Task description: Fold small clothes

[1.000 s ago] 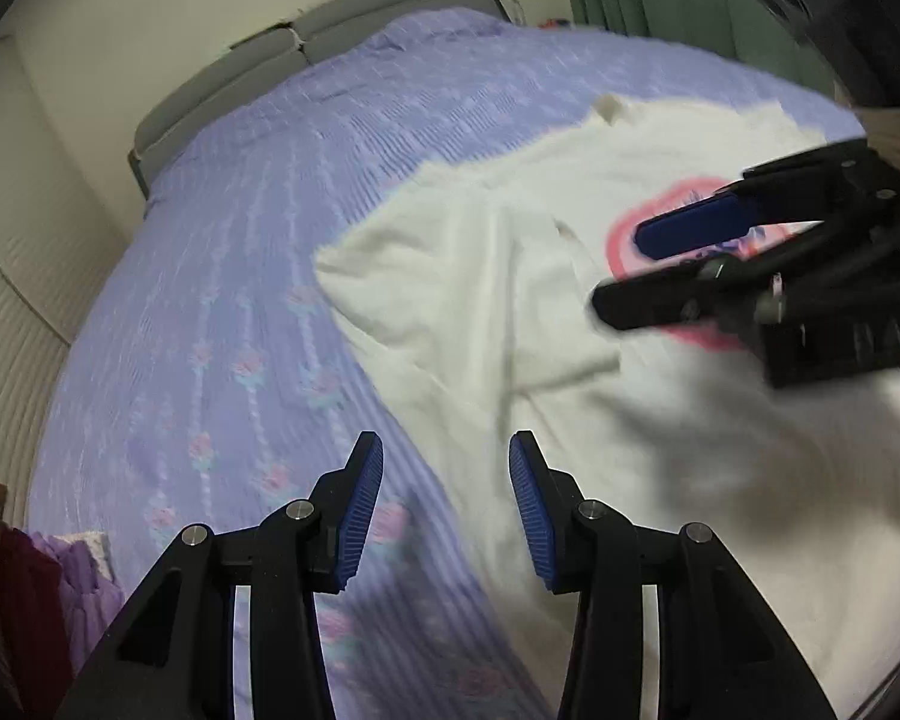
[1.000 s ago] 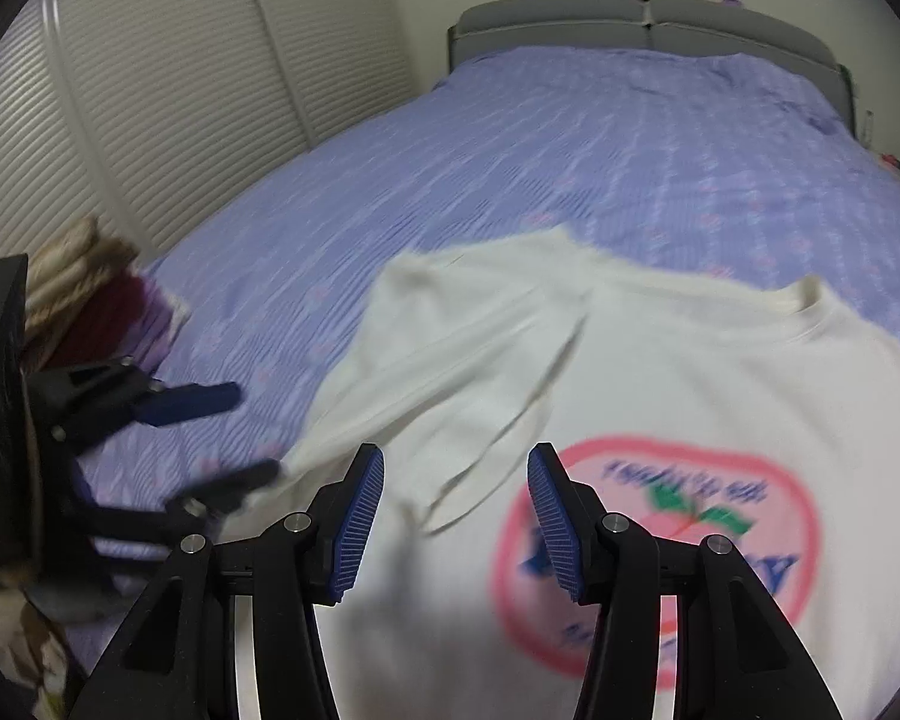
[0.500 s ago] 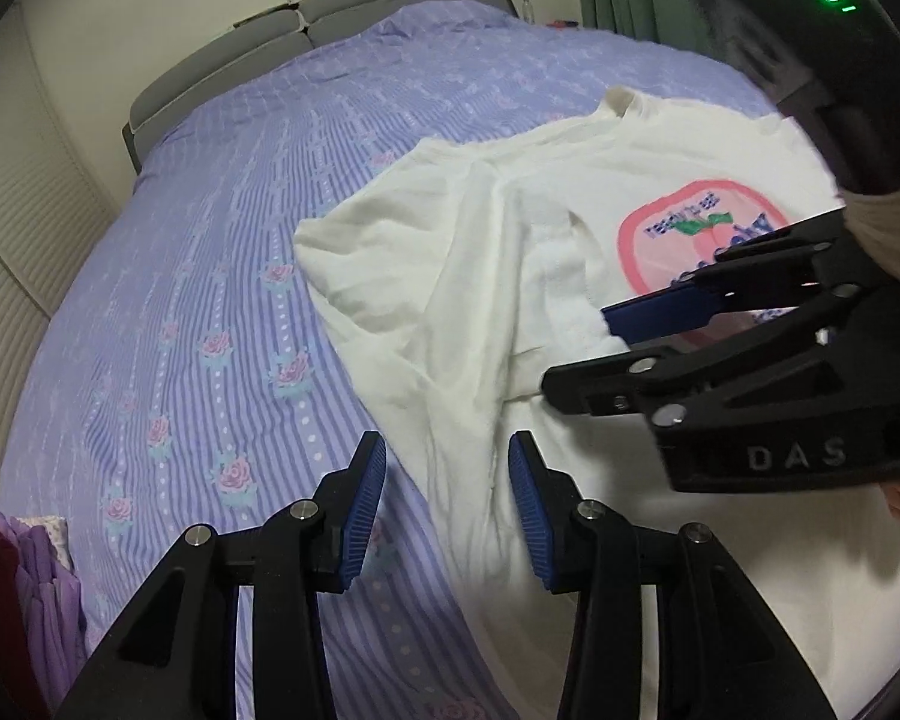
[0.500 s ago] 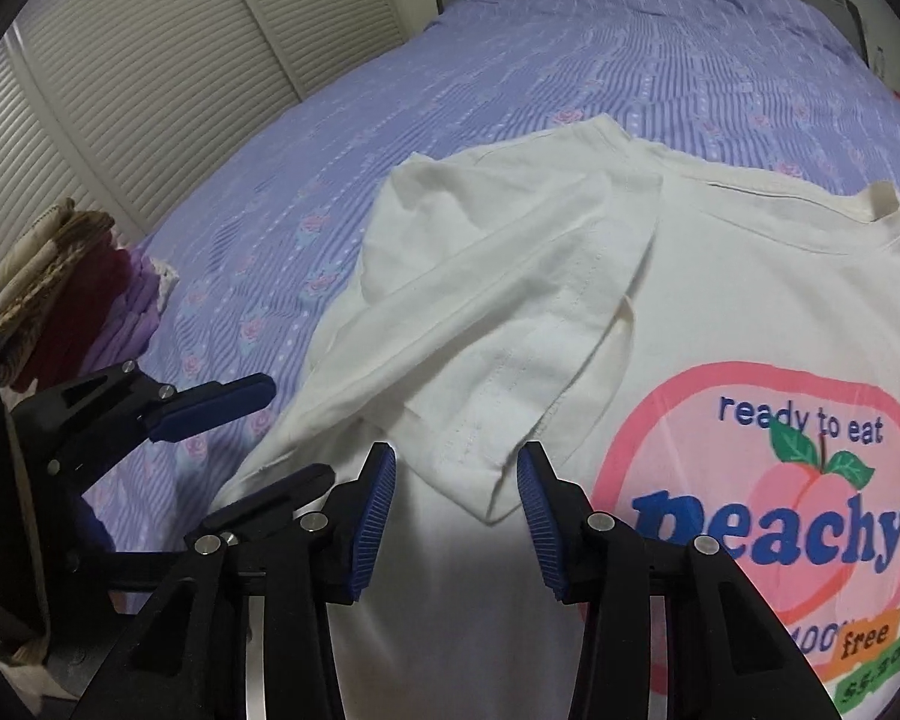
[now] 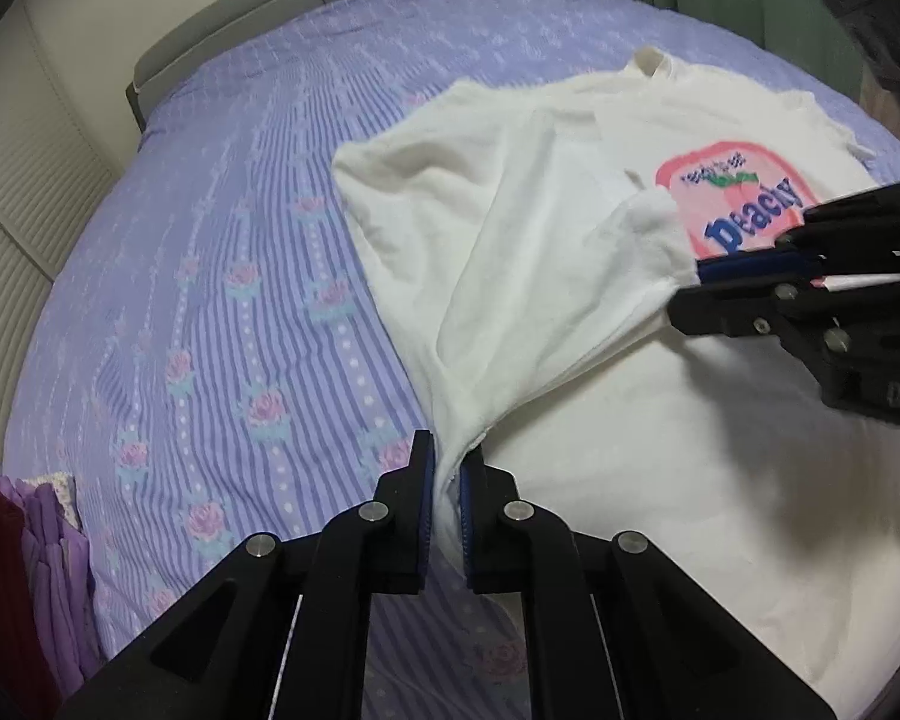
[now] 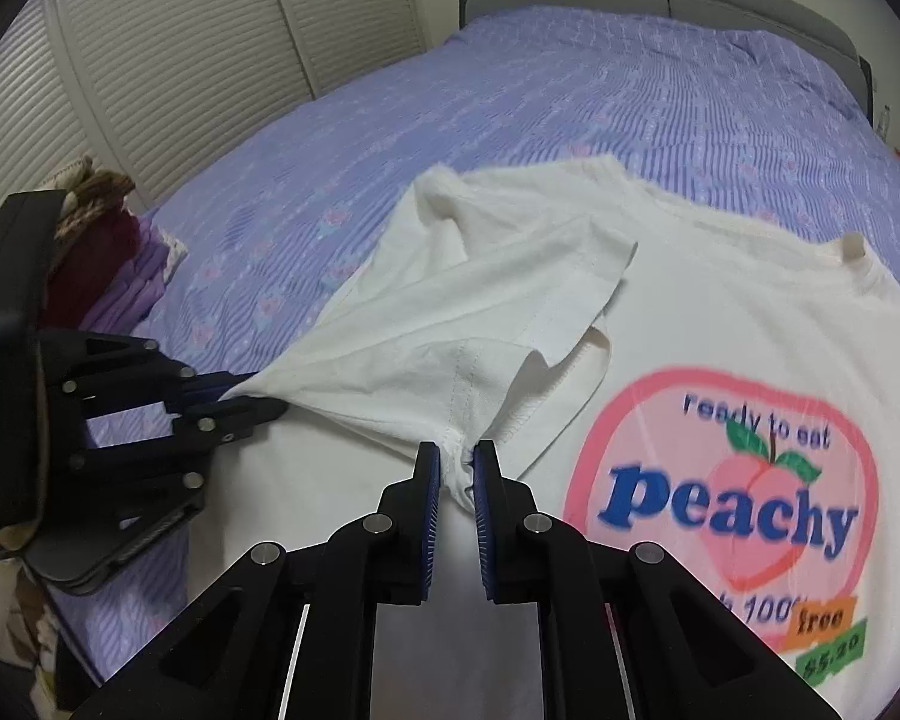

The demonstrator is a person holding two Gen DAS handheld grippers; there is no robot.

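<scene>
T-shirt point(image 6: 660, 330) lies on the purple bed point(image 6: 570, 102); the left gripper point(image 5: 446, 480) and right gripper point(image 6: 456, 480), open half a second ago, now pinch its folded side edge, ready to carry the fold over.

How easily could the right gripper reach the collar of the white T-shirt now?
Probably not yet: the right gripper is shut on the T-shirt by the sleeve. The collar lies beyond with nothing between, but it must let go first.

White t-shirt point(image 6: 720, 324) print reads "ready to eat", big blue "peachy". Below, partly cut off: "100%", orange tag "free", green tag "$5.20". Nothing else legible.
</scene>
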